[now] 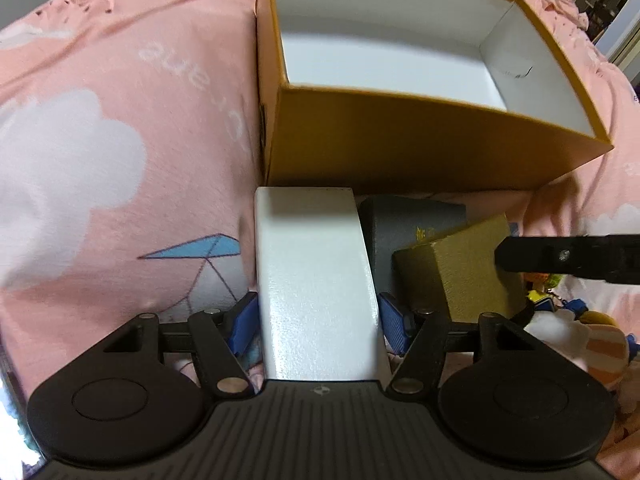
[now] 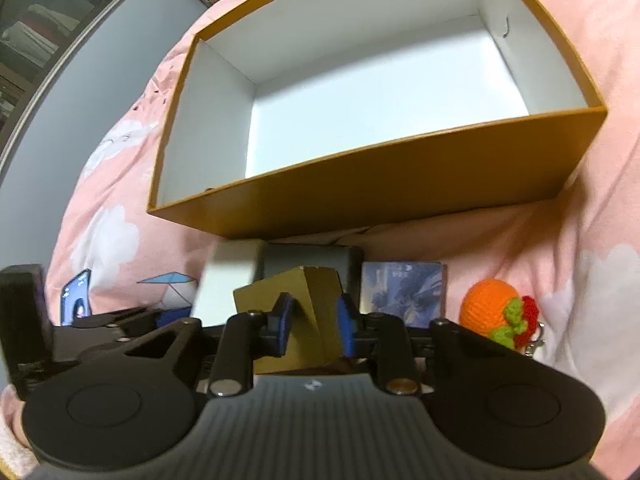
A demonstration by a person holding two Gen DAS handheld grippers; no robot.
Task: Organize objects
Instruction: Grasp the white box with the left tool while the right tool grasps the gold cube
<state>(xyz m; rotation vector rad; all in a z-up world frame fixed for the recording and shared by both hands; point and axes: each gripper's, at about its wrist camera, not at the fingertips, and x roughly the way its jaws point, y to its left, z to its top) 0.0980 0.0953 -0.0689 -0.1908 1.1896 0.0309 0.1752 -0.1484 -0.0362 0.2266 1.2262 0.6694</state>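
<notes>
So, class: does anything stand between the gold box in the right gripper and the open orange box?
Nothing visible: the gold box sits just before the orange box, whose inside shows bare.

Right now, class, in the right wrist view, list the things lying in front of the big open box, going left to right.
White box → gold box → blue picture card → orange crocheted fruit.
</notes>
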